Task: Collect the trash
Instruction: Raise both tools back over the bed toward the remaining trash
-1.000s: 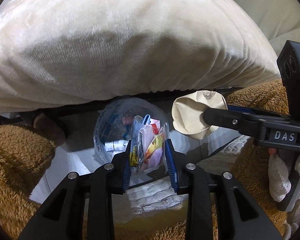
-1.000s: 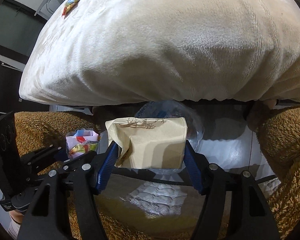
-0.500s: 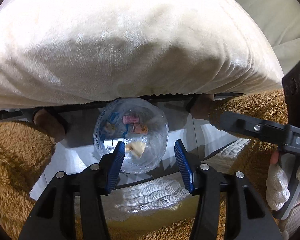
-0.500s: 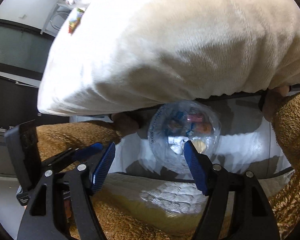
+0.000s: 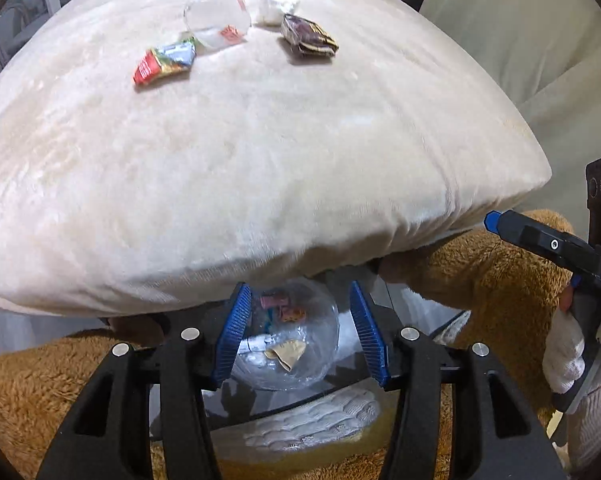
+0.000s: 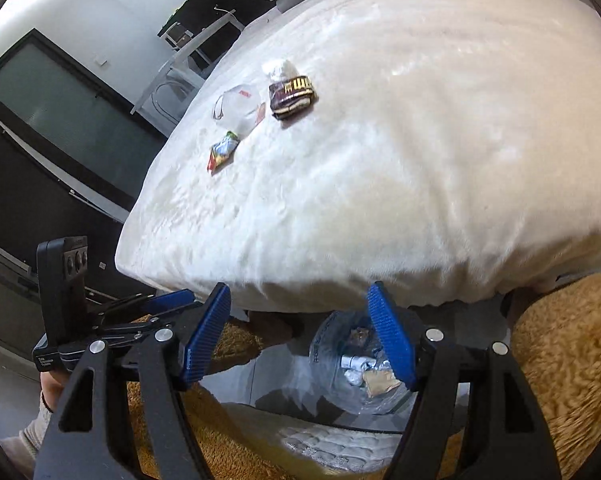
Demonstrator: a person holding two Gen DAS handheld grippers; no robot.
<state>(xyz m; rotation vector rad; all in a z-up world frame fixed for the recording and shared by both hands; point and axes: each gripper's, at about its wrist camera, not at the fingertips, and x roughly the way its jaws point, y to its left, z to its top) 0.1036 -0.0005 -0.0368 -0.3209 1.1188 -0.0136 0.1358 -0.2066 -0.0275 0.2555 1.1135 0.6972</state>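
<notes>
**Inspector A:** Left gripper (image 5: 300,332)?

**Inspector B:** One second ago it clamped a colourful wrapper. Its jaws have just been opening and now stand apart with nothing between them.

**Inspector A:** Right gripper (image 6: 300,334)?

**Inspector B:** It held a beige paper bag (image 6: 380,382). The jaws have widened a little more and are empty; that bag now lies inside the clear bin (image 5: 320,360) below.

**Inspector A:** Views?

**Inspector B:** Both have risen: the top of the cream blanket (image 5: 260,152) now shows, with a red-and-blue wrapper (image 5: 162,65), a clear bag (image 5: 216,20) and a dark wrapper (image 5: 308,38).
</notes>
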